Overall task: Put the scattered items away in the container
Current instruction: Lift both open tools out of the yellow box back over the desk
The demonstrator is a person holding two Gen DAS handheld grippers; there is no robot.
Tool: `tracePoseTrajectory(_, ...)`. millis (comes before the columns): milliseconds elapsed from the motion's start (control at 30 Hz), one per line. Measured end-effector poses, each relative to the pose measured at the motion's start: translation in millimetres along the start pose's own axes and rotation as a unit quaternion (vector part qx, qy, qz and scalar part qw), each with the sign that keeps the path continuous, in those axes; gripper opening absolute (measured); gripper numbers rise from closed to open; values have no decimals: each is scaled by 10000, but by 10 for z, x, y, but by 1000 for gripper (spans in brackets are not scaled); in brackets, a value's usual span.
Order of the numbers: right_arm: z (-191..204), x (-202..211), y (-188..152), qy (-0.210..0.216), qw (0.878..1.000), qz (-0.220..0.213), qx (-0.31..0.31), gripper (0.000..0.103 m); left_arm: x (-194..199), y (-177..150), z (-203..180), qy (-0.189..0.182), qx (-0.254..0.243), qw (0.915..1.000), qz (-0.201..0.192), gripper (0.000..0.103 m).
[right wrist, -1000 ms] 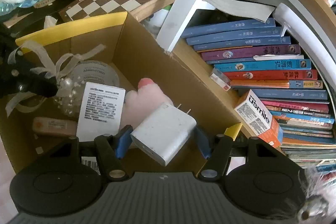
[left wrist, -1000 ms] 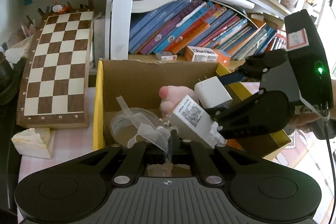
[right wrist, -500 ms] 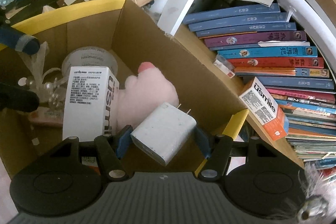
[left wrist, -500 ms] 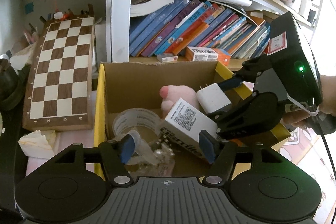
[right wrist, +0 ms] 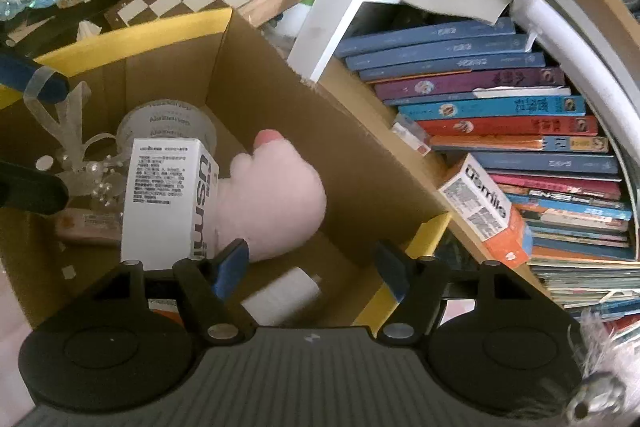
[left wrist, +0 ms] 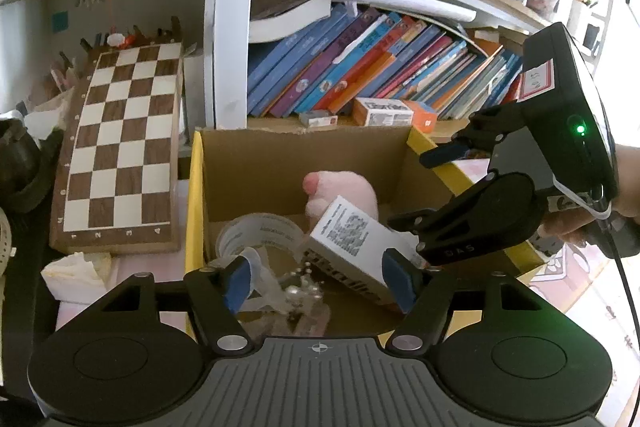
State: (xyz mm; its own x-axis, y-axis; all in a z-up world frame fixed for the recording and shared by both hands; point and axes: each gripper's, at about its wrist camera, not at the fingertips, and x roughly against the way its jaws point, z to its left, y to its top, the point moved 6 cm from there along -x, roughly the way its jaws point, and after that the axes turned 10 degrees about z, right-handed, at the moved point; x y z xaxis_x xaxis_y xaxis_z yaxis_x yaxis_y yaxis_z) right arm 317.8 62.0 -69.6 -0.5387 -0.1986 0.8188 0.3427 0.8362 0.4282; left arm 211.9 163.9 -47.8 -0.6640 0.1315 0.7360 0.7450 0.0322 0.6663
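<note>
The cardboard box (right wrist: 280, 131) sat on the counter against the bookshelf (right wrist: 500, 115), and it held the pink plush (right wrist: 276, 195), the white carton (right wrist: 168, 203), the tape roll (right wrist: 168, 123), the beaded ribbon (left wrist: 296, 291) and, low at the near wall, the white charger (right wrist: 280, 295). My right gripper (right wrist: 308, 267) hung over the box with its jaws spread wide and nothing between them; my left gripper (left wrist: 320, 279) was equally wide and empty above the ribbon. I judged that drawing both straight up, clear of the yellow rim (left wrist: 192, 203), would avoid snagging the ribbon or tipping the leaning carton.
</note>
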Motion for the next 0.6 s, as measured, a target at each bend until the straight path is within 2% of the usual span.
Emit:
tracePoseTrajectory(300,-89,376,-103,-190,9978,-314,-550,68,182,-40,-78,-12,-51,9999,-125,71)
tracePoseTrajectory(600,-92,825,-333,-166,9880,-620,-1408,69,380,-105,-167,-22,-125,9996,-261,76)
